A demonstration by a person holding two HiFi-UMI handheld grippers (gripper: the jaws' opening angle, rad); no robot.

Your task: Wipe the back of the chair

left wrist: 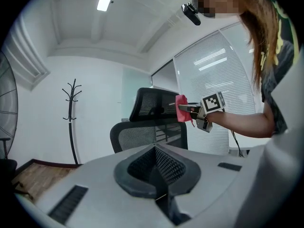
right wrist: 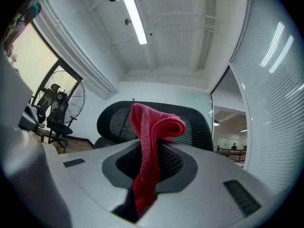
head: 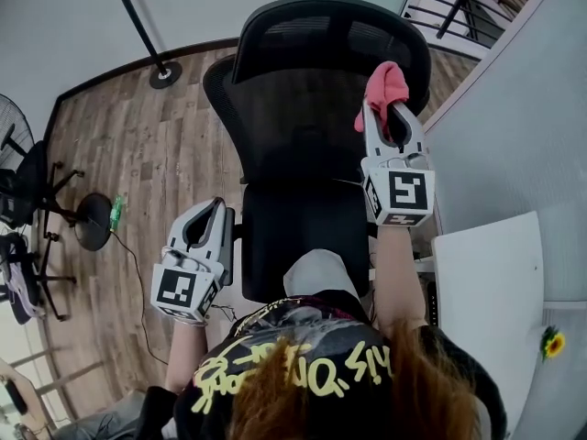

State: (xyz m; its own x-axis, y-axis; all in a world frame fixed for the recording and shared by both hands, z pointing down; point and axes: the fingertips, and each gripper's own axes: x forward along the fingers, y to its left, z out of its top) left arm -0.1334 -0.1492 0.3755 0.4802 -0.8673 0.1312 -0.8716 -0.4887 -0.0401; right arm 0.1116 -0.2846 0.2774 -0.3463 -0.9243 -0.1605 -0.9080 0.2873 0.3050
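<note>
Chair back (head: 307, 117): black mesh, upright, straight ahead of the person, with the headrest (head: 330, 30) on top.
Cloth (head: 385, 88): red, bunched, at the upper right edge of the chair back, just below the right end of the headrest. Touching the mesh or just off it; cannot tell which.
Right tool (head: 389, 108): clamped on the cloth, with a fold above the jaws and a tail hanging down between them. Raised and aimed at the chair's upper right corner.
Left tool (head: 216, 207): jaws pressed together on nothing. Held low at the chair's left side, well apart from the mesh and taking no part.
Done: cloth gripped and brought up to the chair back.
Not shown: no damp streak, cleaned patch or dust line anywhere on the mesh, so no proof of any stroke made.
Left: by the look of it, nearly the whole job, meaning the mesh from the upper right across to the left edge and down to the bottom, plus the headrest if counted.
Stage: judged as the very start of wiping, with the cloth at a top corner, a sensible place to begin.
Around the chair: coat stand (head: 165, 73) beyond it to the left, fan (head: 11, 126) far to its left, white desk (head: 491, 282) close on its right.
</note>
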